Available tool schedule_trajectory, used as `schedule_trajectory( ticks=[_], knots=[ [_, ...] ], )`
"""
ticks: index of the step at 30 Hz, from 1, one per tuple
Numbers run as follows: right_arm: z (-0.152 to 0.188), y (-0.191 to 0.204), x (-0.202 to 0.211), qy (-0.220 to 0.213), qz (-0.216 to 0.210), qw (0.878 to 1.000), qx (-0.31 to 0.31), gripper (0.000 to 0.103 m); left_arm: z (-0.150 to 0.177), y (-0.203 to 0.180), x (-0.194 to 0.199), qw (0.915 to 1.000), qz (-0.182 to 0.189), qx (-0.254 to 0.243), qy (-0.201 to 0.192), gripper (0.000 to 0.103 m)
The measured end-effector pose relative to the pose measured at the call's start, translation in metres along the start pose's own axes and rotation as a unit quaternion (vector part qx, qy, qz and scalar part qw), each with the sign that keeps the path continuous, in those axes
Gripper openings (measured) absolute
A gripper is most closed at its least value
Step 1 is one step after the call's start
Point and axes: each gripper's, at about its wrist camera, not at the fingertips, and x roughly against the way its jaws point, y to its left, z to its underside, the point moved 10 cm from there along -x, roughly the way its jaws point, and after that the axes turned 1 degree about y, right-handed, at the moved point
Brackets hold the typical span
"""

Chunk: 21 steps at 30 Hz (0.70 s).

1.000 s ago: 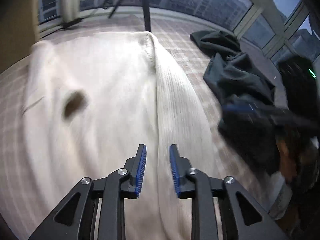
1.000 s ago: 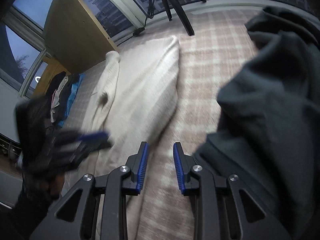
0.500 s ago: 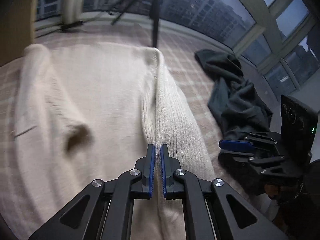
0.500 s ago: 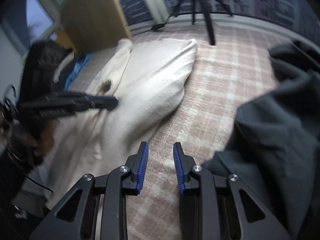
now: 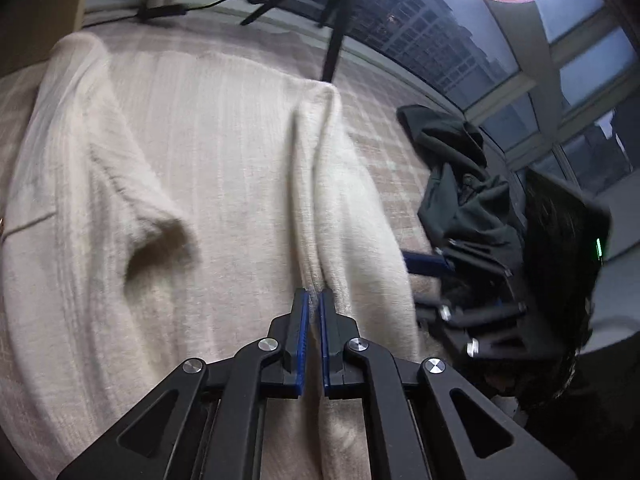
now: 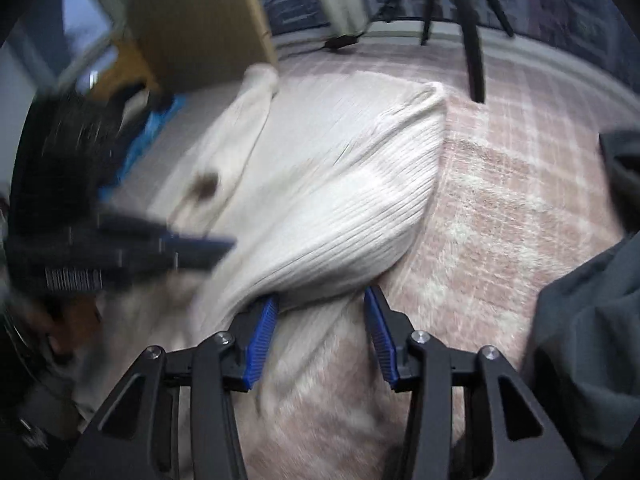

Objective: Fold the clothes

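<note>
A cream ribbed knit sweater (image 5: 208, 168) lies spread on a plaid surface. My left gripper (image 5: 313, 300) is shut on a raised ridge of the sweater near its right side. In the right wrist view the sweater (image 6: 344, 200) bulges up in a fold, and my right gripper (image 6: 320, 308) is open, its blue pads either side of the fold's near edge. The left gripper (image 6: 192, 246) shows blurred at the left there. The right gripper (image 5: 428, 264) shows at the sweater's right edge in the left wrist view.
A dark green garment (image 5: 460, 184) lies crumpled to the right on the plaid cover (image 6: 520, 200). A tripod (image 5: 336, 40) stands at the far edge by the windows. A wooden panel (image 6: 200, 20) and piled clothes (image 6: 136, 120) are at the left.
My left gripper closed on the sweater and has pulled a ridge up. My right gripper moved left from the dark garment to the sweater's edge and opened wider around the fold.
</note>
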Motion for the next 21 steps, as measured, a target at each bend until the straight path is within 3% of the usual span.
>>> schedule_trajectory(
  ticks=[1, 2, 5, 7, 9, 13, 14, 18, 21],
  knots=[
    [-0.002, -0.005, -0.001, -0.002, -0.011, 1.0, -0.022, 0.028, -0.002, -0.003, 0.003, 0.9999, -0.002, -0.008, -0.006, 0.0],
    [-0.003, -0.01, -0.002, 0.001, -0.012, 0.999, -0.037, 0.005, -0.003, -0.005, 0.006, 0.9998, -0.004, -0.016, -0.013, 0.0],
    [-0.001, -0.026, 0.01, -0.002, 0.038, 0.999, -0.034, 0.004, -0.007, -0.009, 0.019, 0.9987, -0.017, -0.036, -0.033, 0.0],
    [0.0, -0.04, 0.027, -0.014, 0.089, 0.996, -0.029, 0.004, -0.009, -0.005, 0.03, 0.9983, -0.021, -0.035, -0.043, 0.0],
    [0.002, -0.049, 0.038, -0.022, 0.112, 0.993, -0.031, 0.003, -0.009, 0.001, 0.034, 0.9984, -0.023, -0.025, -0.044, 0.0],
    [0.003, -0.056, 0.05, -0.031, 0.079, 0.995, -0.059, 0.003, -0.004, -0.004, 0.021, 0.9995, 0.027, 0.009, -0.014, 0.001],
    [0.003, -0.055, 0.051, -0.029, 0.074, 0.995, -0.06, 0.005, -0.002, -0.007, 0.017, 0.9995, 0.031, 0.009, -0.004, 0.007],
    [0.009, -0.043, 0.044, -0.017, 0.03, 0.997, -0.062, 0.011, 0.007, -0.02, -0.001, 0.9995, -0.002, -0.032, 0.01, 0.01],
    [0.013, -0.038, 0.038, -0.011, 0.052, 0.998, -0.044, 0.017, 0.005, -0.02, -0.014, 0.9987, -0.031, -0.039, 0.015, 0.01]
  ],
)
